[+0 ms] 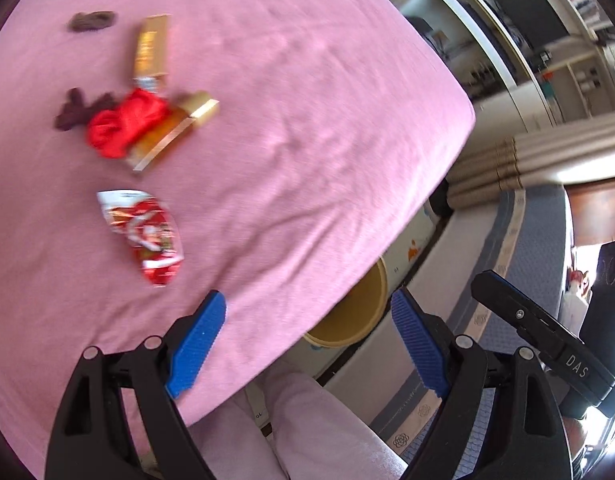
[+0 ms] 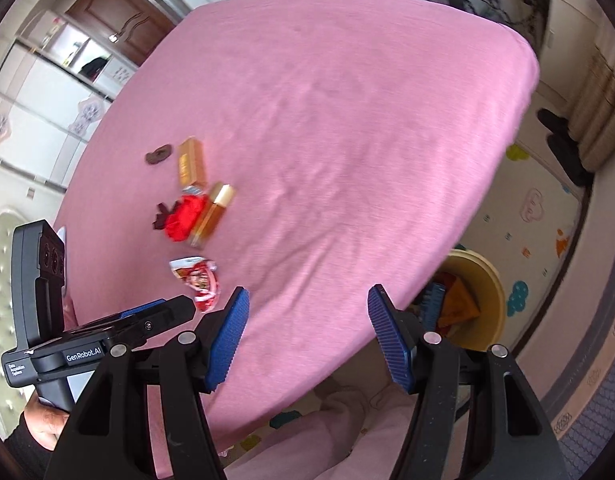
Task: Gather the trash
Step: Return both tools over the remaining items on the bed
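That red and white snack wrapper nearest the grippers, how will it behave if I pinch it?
The wrapper looks crumpled and torn open, so it is probably thin, floppy and very light. It will likely crush between the fingers rather than resist. Lying flat on the soft pink sheet, it may slide or snag cloth if pushed.

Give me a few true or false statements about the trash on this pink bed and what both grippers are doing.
1. The left gripper grips the red and white snack wrapper. False: its jaws are open and hold nothing.
2. The right gripper is open. True.
3. The round yellow bin sits on the pink bedsheet. False: it stands on the floor beside the bed.
4. The crumpled red wrapper touches a gold box. True.
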`<state>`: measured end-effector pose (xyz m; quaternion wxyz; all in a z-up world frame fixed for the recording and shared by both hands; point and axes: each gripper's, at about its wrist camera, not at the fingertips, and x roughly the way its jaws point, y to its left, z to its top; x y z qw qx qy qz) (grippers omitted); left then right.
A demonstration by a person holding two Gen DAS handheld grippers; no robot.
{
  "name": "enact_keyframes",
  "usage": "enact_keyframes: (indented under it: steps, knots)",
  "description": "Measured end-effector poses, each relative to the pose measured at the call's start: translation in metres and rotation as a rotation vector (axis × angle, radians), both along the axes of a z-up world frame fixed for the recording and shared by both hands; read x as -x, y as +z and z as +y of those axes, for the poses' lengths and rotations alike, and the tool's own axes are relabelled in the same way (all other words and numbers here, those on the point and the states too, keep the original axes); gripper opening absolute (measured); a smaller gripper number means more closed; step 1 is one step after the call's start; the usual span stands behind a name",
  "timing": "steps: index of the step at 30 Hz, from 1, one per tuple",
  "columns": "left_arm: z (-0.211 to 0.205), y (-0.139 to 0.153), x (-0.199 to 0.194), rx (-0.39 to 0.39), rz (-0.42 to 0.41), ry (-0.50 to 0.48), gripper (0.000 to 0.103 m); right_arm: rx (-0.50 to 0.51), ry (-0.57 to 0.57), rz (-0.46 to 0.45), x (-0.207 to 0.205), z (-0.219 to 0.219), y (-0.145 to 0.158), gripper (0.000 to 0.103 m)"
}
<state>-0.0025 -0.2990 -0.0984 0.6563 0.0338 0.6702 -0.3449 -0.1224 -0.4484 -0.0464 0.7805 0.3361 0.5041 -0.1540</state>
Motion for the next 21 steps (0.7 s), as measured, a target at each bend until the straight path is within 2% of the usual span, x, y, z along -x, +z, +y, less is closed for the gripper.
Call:
enact_keyframes:
  steps: [7, 11, 16, 21]
  knots:
    - [0.073, 0.012, -0.05, -0.007, -0.054, 0.142, 0.085, 0.022, 0.133, -0.056, -0.068, 0.048, 0.013, 0.061]
    - [0.099, 0.011, -0.079, -0.02, -0.086, 0.204, 0.086, 0.018, 0.181, -0.071, -0.101, 0.067, 0.013, 0.061]
    - [0.105, 0.003, -0.109, -0.046, -0.104, 0.236, 0.086, 0.002, 0.229, -0.056, -0.133, 0.074, -0.001, 0.061]
    - [0.085, -0.007, -0.134, -0.106, -0.145, 0.178, 0.086, -0.021, 0.275, -0.024, -0.167, 0.068, -0.023, 0.061]
